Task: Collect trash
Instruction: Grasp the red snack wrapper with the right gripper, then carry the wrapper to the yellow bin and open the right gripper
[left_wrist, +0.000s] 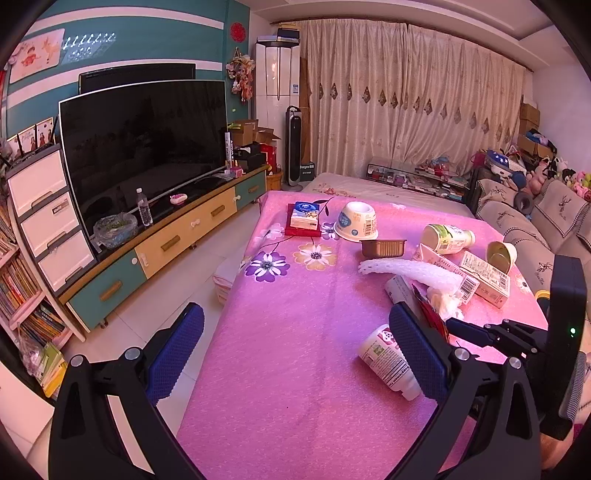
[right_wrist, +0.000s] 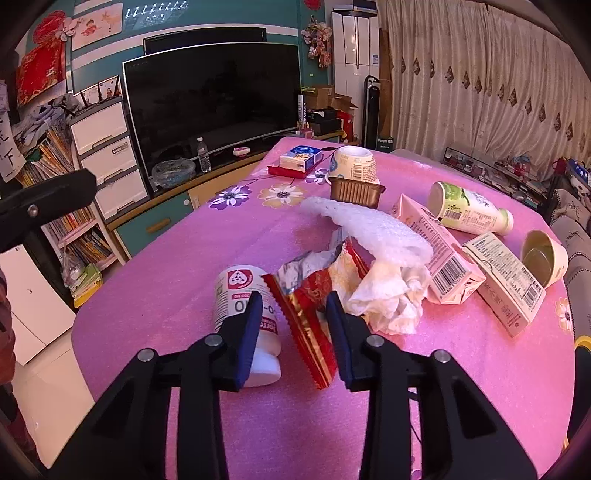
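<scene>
Trash lies on the pink table cloth (right_wrist: 155, 288). My right gripper (right_wrist: 293, 314) is open, its blue pads on either side of a red and silver snack wrapper (right_wrist: 314, 295) without closing on it. A white bottle (right_wrist: 240, 295) lies on its side to the left of the wrapper and shows in the left wrist view (left_wrist: 384, 360). A crumpled tissue (right_wrist: 391, 291) lies just right of the wrapper. My left gripper (left_wrist: 295, 336) is open wide and empty above the table's near left part. The right gripper also shows in the left wrist view (left_wrist: 480, 332).
Farther back lie white foam netting (right_wrist: 369, 225), two cartons (right_wrist: 439, 254) (right_wrist: 506, 280), a green-label bottle (right_wrist: 469, 212), a tipped cup (right_wrist: 546, 258), a brown tray (right_wrist: 356, 192), an upturned bowl (right_wrist: 354, 162) and a tissue pack (right_wrist: 299, 158). A TV cabinet (left_wrist: 166, 243) stands left, a sofa (left_wrist: 535, 221) right.
</scene>
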